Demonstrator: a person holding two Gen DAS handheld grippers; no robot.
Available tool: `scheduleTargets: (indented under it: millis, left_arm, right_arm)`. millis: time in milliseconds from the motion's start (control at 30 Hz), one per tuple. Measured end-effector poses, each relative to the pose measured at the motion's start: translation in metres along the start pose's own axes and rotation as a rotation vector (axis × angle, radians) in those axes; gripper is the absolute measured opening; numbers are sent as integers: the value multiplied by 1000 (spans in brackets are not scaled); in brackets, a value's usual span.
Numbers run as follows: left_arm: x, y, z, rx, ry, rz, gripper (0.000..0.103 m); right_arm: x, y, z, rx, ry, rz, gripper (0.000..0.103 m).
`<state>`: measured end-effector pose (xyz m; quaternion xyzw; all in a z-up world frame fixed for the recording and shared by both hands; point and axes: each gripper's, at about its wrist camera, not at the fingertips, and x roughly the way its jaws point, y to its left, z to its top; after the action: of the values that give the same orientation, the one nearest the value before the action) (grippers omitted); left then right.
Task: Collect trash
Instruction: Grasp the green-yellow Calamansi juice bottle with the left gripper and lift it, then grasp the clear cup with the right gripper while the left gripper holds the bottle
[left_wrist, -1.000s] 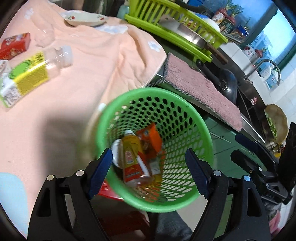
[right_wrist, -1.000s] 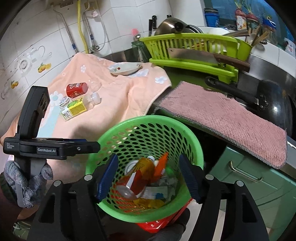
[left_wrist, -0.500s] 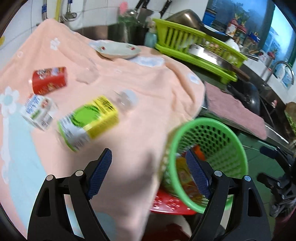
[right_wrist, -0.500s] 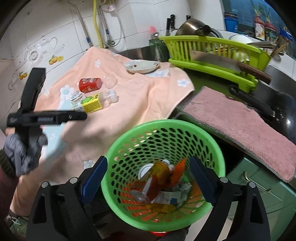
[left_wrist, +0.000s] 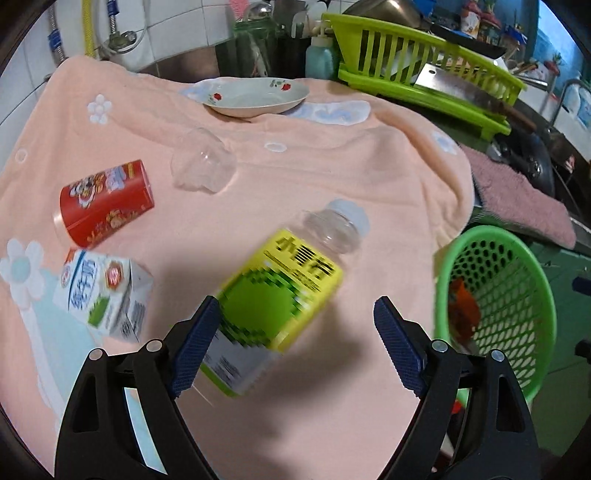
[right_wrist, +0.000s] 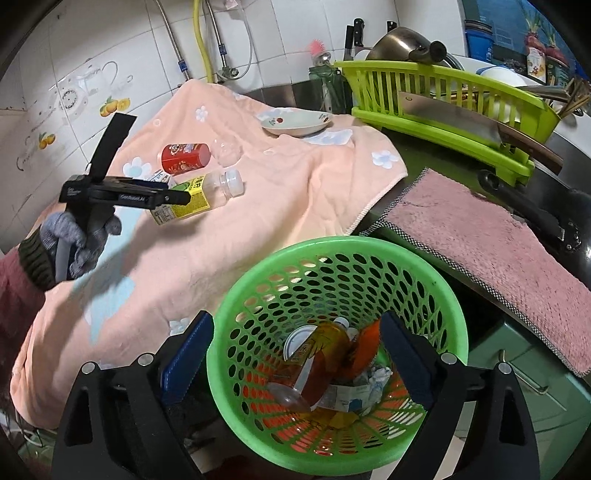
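Trash remained on the peach towel (left_wrist: 332, 177): in the left wrist view a plastic bottle (left_wrist: 284, 291) with a yellow-green label lay on its side, base toward the camera, directly ahead of the left gripper (left_wrist: 291, 347). That claw stood wide open and held nothing, its left pad close beside the bottle's base, though contact could not be confirmed through the blur. A milk carton (left_wrist: 105, 295), a red can (left_wrist: 105, 203) and a clear plastic cup (left_wrist: 203, 162) lay further left, near one another, and a plate (left_wrist: 255, 96) sat at the far edge. The green basket (left_wrist: 498, 295) stood off the towel's right edge. A second earlier this view had looked down into the basket; it had since swung over to the bottle. In the right wrist view the right gripper (right_wrist: 295, 362) was likewise spread wide, gripping nothing, with the basket's rim (right_wrist: 332, 247) lying between its pads in the picture; whether they touched it was not determinable. The basket already held a bottle of amber liquid (right_wrist: 321, 354), a can and wrappers. The left gripper was seen poised over the bottle; a second earlier it had hung nearer the basket. Judged step: approach to the bottle. The next move would call for straddling the bottle's body squarely, closing firmly, then carrying it to the basket.
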<state>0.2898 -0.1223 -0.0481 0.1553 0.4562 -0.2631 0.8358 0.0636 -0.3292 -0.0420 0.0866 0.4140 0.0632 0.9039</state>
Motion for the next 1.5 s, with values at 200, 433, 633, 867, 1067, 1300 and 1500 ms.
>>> scheduleTargets:
  millis: [200,433,633,867,1067,1300,1500]
  left_arm:
    - [12,4,8,69,9,-39,86]
    - [25,8,11,107,41,-90,86]
    - [41,11,11,99,70,-120,86]
    - [53,6,6,100,70,-101,84]
    - [49,9,2,21,22,-91,68]
    - [19,18,-23,-96,-10,-59,59]
    - [-13,32,-52,-166,-48,-15,57]
  right_arm:
    - [13,3,5,-5,23,9,88]
    - [28,7,10,-8,44,21,88]
    - [38,11,11,-13,61,23,88]
    - [44,14,13,-17,67,24,88]
    - [46,18,16,-28,66,26,88]
    - [49,23,31,-51,51,35,88]
    - [62,32,66,-79,37,68,87]
